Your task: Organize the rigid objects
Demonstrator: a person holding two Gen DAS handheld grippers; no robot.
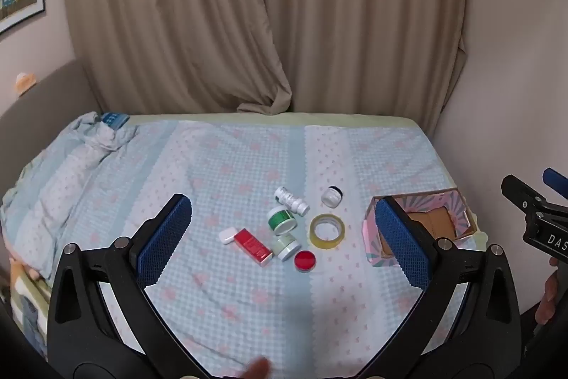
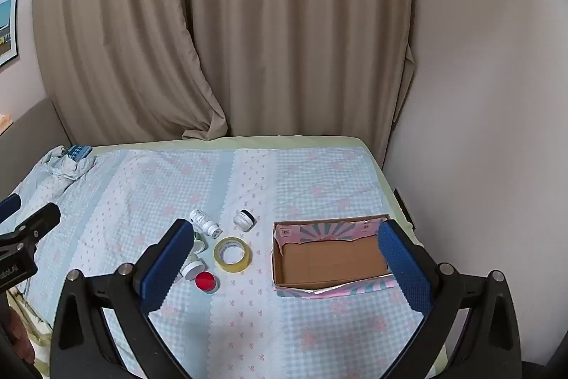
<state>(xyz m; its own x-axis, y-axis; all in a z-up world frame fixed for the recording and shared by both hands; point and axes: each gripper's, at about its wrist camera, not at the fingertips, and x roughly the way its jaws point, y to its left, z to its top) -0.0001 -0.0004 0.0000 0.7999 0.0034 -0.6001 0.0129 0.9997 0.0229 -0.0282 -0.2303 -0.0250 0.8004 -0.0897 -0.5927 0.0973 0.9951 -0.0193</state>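
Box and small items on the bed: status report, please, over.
Left claw and right claw open, empty, above bed. Box empty. Tape, jars, red lid loose beside it. Path clear.

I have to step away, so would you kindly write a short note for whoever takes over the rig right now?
Left claw: open, empty, raised above the bed.
Right claw: open, empty, raised too.
Cardboard box: on the bed at the right, nothing inside.
Loose cluster left of the box: tape roll, red-lidded jar, red box, small white case, green-labelled jar, pale green jar, white bottle lying on its side, dark-lidded jar.
Done: nothing packed.
Left: probably move every item into the box.
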